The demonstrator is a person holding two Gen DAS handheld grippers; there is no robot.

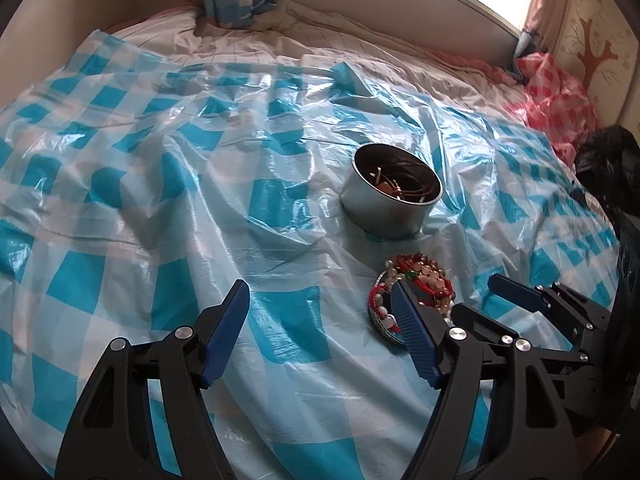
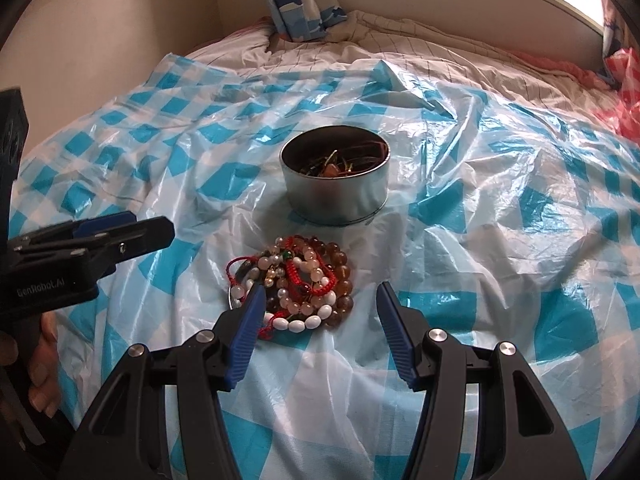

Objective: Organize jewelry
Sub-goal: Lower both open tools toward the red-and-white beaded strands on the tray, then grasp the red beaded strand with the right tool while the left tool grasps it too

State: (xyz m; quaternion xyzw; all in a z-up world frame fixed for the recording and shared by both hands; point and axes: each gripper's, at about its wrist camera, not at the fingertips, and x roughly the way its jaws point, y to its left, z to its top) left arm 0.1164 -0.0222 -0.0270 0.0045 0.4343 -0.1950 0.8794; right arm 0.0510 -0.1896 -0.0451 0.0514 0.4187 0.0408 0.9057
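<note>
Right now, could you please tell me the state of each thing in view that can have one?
Round metal tin: upright, lid off, some jewelry already inside.
Pile of beaded bracelets: heaped on a small dish in front of the tin, not yet sorted.
Left gripper: open, nothing between its fingers.
Right gripper: open, empty, poised just short of the pile.
Blue checked plastic sheet: spread over the bed, crumpled.

one round metal tin (image 2: 336, 196); just in front of the tin, one heap of beaded bracelets (image 2: 298, 284); two grippers.
</note>
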